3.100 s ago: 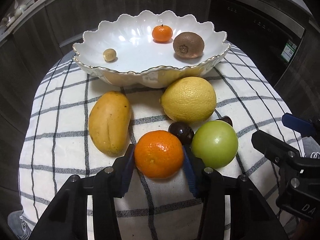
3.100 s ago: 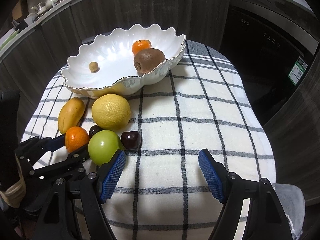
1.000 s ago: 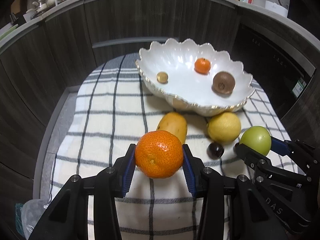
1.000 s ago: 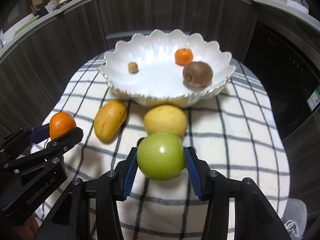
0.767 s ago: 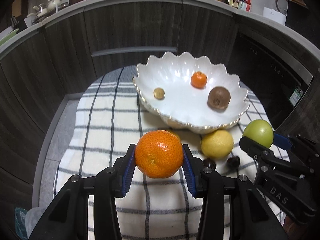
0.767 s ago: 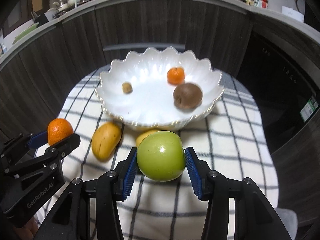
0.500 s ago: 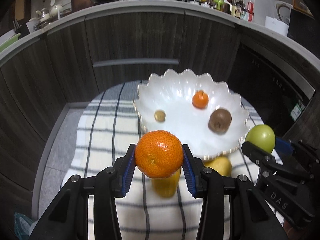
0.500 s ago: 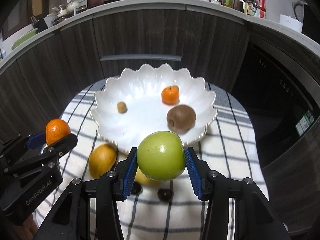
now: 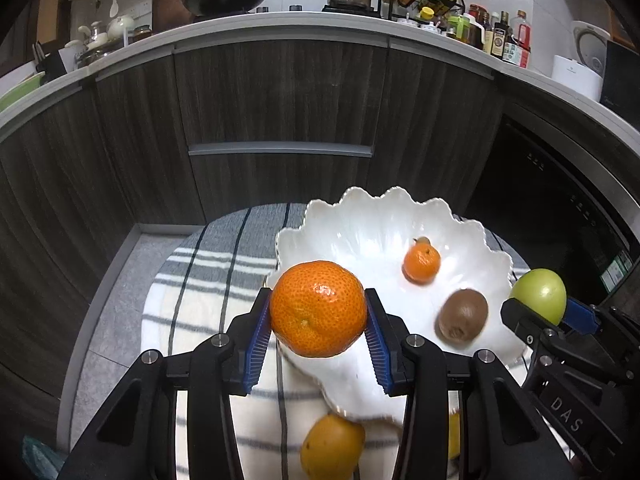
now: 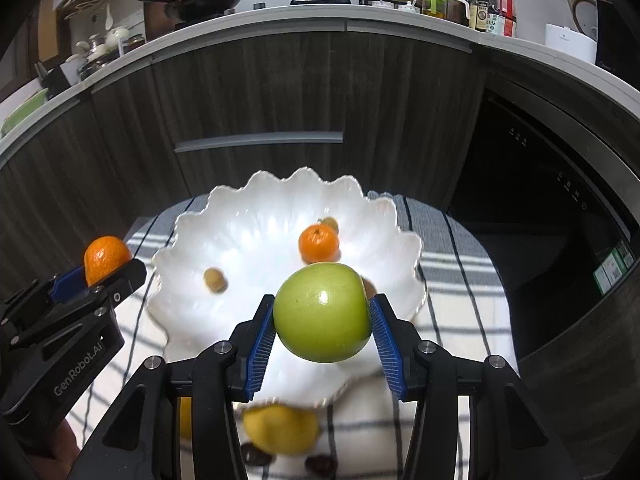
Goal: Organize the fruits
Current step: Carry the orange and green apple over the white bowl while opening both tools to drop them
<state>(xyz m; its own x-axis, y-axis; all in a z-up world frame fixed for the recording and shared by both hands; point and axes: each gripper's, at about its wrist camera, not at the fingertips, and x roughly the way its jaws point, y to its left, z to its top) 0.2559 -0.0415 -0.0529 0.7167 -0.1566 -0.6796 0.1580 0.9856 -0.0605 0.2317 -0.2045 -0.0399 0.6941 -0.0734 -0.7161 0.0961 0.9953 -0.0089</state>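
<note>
**Both grippers loaded, held over the bowl**

Your left gripper has its jaws partly closed w/ both blue pads pressed on the big orange, which is off the cloth and in front of the bowl's 9 o'clock rim in the left wrist view. Your right gripper is the same: jaws part-closed, pads clamped on the green apple, raised over the bowl's near rim at approx 6 o'clock.

Inside the white scalloped bowl: small mandarin toward 1 o'clock, kiwi toward 4 o'clock in the left wrist view, small tan fruit toward 9 o'clock.

On the checked cloth below the bowl: mango at 6 o'clock of the left wrist view, lemon blurred, two dark small fruits beside it.
</note>
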